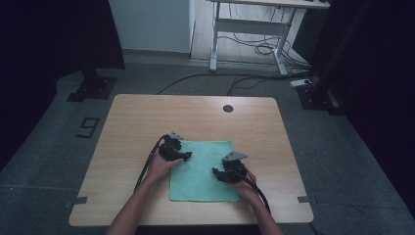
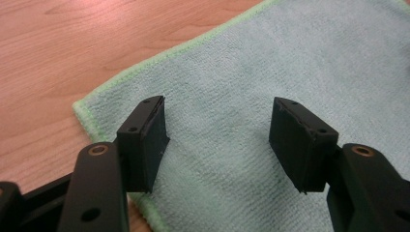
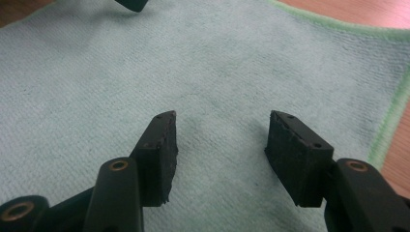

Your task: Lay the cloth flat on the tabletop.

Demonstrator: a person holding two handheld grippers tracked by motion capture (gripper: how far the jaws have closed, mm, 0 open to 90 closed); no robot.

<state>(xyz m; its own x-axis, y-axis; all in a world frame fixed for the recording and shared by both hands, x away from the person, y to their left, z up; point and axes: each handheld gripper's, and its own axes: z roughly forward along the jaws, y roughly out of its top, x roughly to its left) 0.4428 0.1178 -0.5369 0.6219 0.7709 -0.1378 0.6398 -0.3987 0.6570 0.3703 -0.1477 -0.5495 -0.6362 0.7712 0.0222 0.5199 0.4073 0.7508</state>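
A: We start with the desk (image 1: 147,117), one pale wooden top with a dark round hole near its far edge; its near edge is partly cut off at the bottom of the high view, where our forearms come in.

B: On it we count one cloth (image 1: 201,171), green, lying flat toward the near side, between our two hands. Its near corners are partly covered by the hands from above.

A: The left gripper view gives what the high view cannot: the cloth's stitched edge and one corner (image 2: 80,107) against bare wood, close up.

B: And the right gripper view shows the weave plus a hem strip at the right, with a dark jaw tip of the other claw cut off at the top edge.

A: Two claws, then. The left claw (image 2: 217,128) stands wide open over the cloth's corner area, nothing between its pads.

B: The right claw (image 3: 220,140) is parted too, gripping nothing, cloth below it. We cannot tell whether either one's tips touch the fabric.
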